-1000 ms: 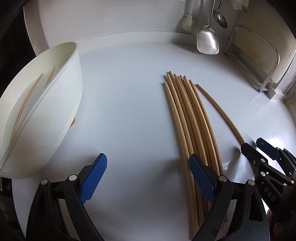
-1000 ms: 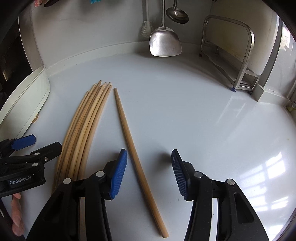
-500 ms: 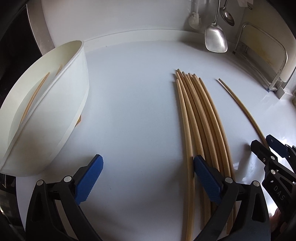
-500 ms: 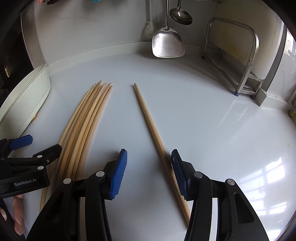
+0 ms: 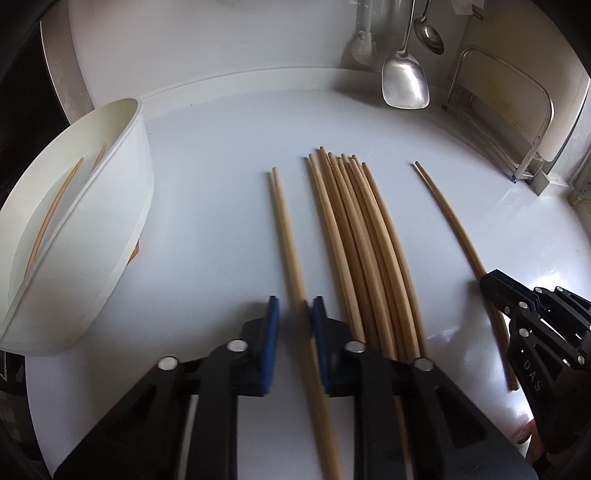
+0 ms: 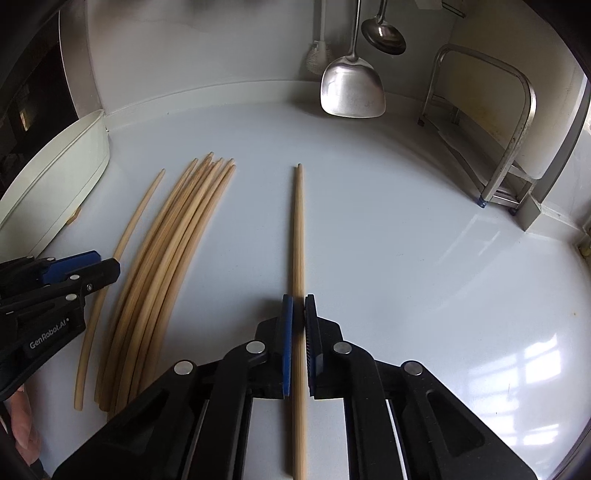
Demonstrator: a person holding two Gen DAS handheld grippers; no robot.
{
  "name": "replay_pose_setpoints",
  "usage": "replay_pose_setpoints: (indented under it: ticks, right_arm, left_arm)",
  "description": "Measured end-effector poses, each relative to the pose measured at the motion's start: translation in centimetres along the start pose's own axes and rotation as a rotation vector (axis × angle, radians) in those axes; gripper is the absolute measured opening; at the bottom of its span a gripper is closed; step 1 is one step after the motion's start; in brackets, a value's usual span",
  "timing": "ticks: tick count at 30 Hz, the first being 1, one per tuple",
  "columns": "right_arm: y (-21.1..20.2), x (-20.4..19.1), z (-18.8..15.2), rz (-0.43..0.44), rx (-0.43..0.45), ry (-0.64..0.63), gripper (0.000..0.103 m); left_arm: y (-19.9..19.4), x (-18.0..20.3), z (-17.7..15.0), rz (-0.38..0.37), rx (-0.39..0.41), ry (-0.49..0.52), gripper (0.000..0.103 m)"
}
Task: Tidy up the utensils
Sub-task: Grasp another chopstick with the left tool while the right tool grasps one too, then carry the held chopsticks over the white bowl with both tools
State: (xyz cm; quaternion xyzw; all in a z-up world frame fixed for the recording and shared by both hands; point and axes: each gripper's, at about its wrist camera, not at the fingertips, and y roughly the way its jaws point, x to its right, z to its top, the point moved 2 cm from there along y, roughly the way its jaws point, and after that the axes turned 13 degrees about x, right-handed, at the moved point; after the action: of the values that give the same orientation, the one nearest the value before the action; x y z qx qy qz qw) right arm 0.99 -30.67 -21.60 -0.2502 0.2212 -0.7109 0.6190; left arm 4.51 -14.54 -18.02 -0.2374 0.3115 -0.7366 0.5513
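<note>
A white kitchen counter (image 5: 207,206) runs back to a white wall where a steel spatula (image 5: 405,83), a ladle (image 5: 428,31) and a dish brush (image 5: 364,44) hang; a metal rack (image 6: 509,122) stands at the far right. On the counter a bundle of long wooden chopsticks (image 5: 354,236) lies side by side, tips pointing toward the wall.

The left gripper (image 5: 293,314), seen from its own camera, has its blue pads closed on a single chopstick (image 5: 286,229) lying apart from the bundle, just to its left. The stick runs between the pads and on toward the camera. The right gripper (image 6: 298,314) is likewise clamped shut on another lone chopstick (image 6: 298,229), which lies well to the right of the bundle and points straight at the far wall. In the left camera's view this gripper shows at the right edge, with its stick curving out ahead of it.

At the far left sits a white plastic bin (image 5: 122,206), tilted, with two chopsticks (image 5: 55,214) resting inside. Part of a person's hand (image 6: 22,424) shows at the lower left edge of the right camera's view, behind the left gripper.
</note>
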Motion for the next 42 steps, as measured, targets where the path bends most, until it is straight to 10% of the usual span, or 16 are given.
replay_pose_setpoints:
  ticks: [21, 42]
  right_arm:
    - [-5.6, -1.8, 4.0, 0.058, -0.014, 0.051, 0.006]
    - [-4.1, -23.8, 15.3, 0.267, 0.065, -0.034, 0.006]
  left_arm:
    - [-6.0, -1.8, 4.7, -0.077, -0.03, -0.062, 0.007]
    - [-9.0, -25.5, 10.0, 0.081, 0.034, -0.165, 0.007]
